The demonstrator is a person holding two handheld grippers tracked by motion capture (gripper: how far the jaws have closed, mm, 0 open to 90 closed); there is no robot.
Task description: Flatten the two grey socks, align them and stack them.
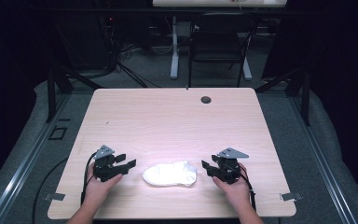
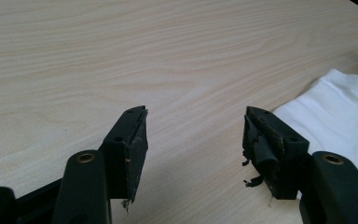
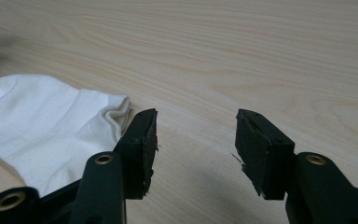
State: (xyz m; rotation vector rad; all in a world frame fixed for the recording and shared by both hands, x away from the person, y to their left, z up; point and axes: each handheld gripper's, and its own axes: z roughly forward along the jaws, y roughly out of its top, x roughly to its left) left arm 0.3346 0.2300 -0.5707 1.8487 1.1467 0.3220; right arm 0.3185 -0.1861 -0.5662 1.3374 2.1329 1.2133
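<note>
Worktop [image 1: 177,116]: a pale wood-grain slab, bare across its far half, with a small dark grommet hole [image 1: 206,99] near the far edge. Plenty of open room ahead of both hands; little behind them, since they sit close to the near edge.

Surroundings: grey carpeted floor on all sides, a dark chair [image 1: 219,46] and a white desk leg beyond the far edge, well apart from the work.

Sock [image 1: 170,173]: white, lying flat in a soft heap near the near edge, between the two tools. In the left tool's view it lies [image 2: 335,107] just beside the jaw on that view's right; in the right tool's view its cuffed opening [image 3: 51,121] lies beside the jaw on that view's left, perhaps touching it.

Left tool [image 1: 123,164]: held low over the worktop, jaws standing wide apart with bare wood between them, holding nothing [image 2: 193,140].

Right tool [image 1: 208,166]: jaws parted with a fair gap, nothing between them but wood [image 3: 196,140], pointing toward the sock.

Risk, near edge: the sock sits close to the person's side; a push from either tool rather than a pinch could slide it toward that edge.

Risk, grasp: thin fabric lying flat may slip under the pads, so a jaw could close on the worktop or catch one layer only.

Risk, pads: tape on the left tool's pad [image 2: 261,154] looks frayed and could snag the knit.
</note>
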